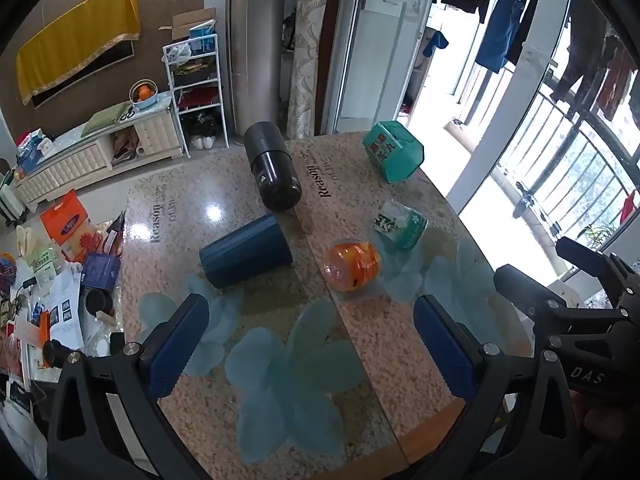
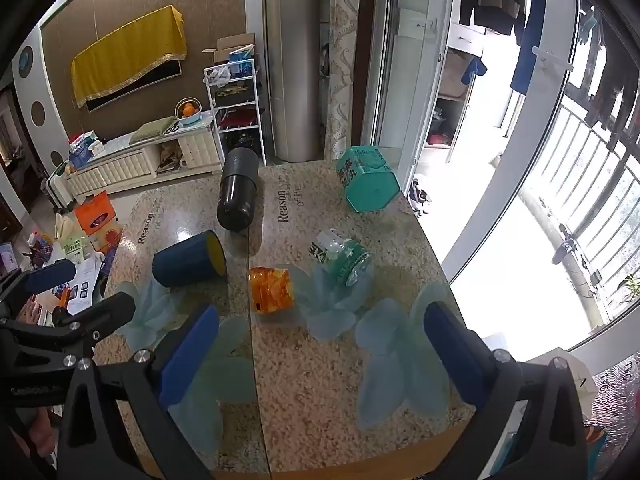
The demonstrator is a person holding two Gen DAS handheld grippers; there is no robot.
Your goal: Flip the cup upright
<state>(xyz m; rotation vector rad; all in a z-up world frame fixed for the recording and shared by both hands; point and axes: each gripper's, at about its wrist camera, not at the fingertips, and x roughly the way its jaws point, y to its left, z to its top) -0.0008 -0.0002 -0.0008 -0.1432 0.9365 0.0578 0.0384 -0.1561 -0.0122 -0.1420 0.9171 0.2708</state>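
Observation:
A dark blue cup (image 1: 245, 251) lies on its side on the speckled table (image 1: 280, 420); in the right wrist view (image 2: 188, 259) its yellow inside faces right. My left gripper (image 1: 310, 344) is open and empty, hovering over the table's near part, short of the cup. My right gripper (image 2: 320, 354) is open and empty, above the near table, right of the cup. The right gripper also shows at the right edge of the left wrist view (image 1: 532, 264); the left gripper shows at the left edge of the right wrist view (image 2: 80, 288).
A black flask (image 1: 272, 166) lies behind the cup. An orange jar (image 1: 352, 265), a green-labelled jar (image 1: 400, 224) and a teal box (image 1: 394, 156) lie to the right. Clutter fills a lower surface at left (image 1: 60, 280). The table's right edge borders a balcony window.

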